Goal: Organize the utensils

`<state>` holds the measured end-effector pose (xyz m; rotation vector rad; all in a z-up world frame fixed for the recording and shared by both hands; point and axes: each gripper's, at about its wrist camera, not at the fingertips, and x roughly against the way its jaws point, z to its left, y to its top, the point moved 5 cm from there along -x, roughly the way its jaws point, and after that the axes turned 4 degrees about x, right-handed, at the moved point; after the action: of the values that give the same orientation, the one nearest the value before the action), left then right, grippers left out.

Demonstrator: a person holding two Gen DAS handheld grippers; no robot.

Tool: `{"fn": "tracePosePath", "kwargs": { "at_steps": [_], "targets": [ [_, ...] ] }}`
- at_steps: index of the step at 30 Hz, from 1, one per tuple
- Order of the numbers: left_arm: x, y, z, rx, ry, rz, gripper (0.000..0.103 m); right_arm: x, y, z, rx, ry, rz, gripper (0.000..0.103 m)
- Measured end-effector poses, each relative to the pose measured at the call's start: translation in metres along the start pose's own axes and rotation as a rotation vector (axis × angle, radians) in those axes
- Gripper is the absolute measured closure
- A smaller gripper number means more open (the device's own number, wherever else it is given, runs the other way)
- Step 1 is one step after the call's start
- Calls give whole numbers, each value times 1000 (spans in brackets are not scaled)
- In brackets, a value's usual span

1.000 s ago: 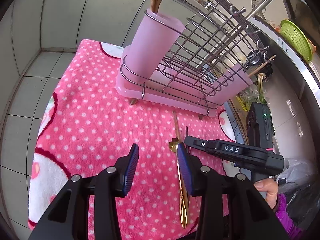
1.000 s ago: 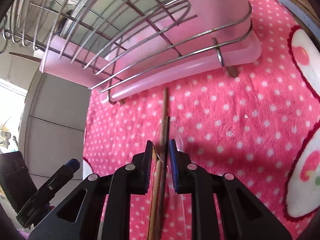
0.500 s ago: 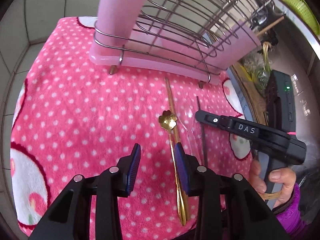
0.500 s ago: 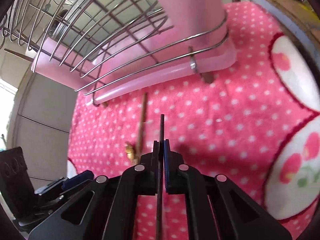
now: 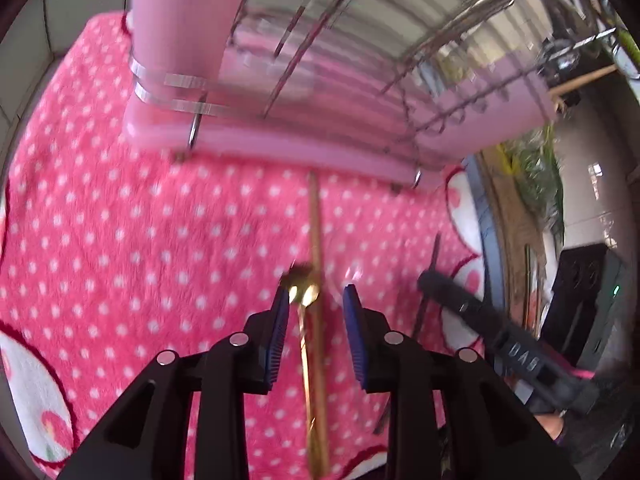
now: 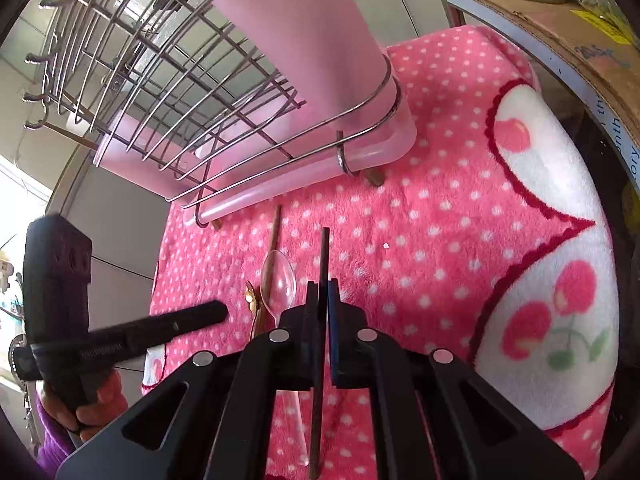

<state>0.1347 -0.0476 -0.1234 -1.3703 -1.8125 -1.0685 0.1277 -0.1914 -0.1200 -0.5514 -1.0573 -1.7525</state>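
A gold spoon (image 5: 305,328) and a brown chopstick (image 5: 316,248) lie side by side on the pink dotted cloth (image 5: 120,240). My left gripper (image 5: 315,312) is open, its jaws on either side of both. My right gripper (image 6: 323,300) is shut on a dark chopstick (image 6: 323,256) and holds it above the cloth. A clear plastic spoon (image 6: 278,280) lies on the cloth just left of it, next to the gold spoon (image 6: 252,304). The right gripper and its chopstick (image 5: 430,276) show at the right of the left wrist view.
A wire dish rack (image 6: 180,80) on a pink tray stands behind the utensils, with a pink utensil cup (image 6: 304,40) at one end. The cloth's edge and a cardboard-lined shelf (image 6: 560,20) are at the right. The left gripper's handle (image 6: 56,280) is at the left.
My left gripper has moved forward and right, so its jaws now straddle the gold spoon and brown chopstick. My right gripper has closed on the dark chopstick and lifted it off the cloth.
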Motion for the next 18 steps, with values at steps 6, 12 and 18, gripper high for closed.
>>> {"fn": "tracePosePath", "kwargs": {
  "at_steps": [6,12,18],
  "targets": [
    [-10,23,-29,-110,5,-31,72,4,-1,-4,-11,21,-3,98],
    [-40,25,-31,-148,66,13,72,8,0,-9,-32,28,-14,98],
    [-56,14,-36,-102,-25,87,72,11,2,-12,-40,30,-19,98]
  ]
}}
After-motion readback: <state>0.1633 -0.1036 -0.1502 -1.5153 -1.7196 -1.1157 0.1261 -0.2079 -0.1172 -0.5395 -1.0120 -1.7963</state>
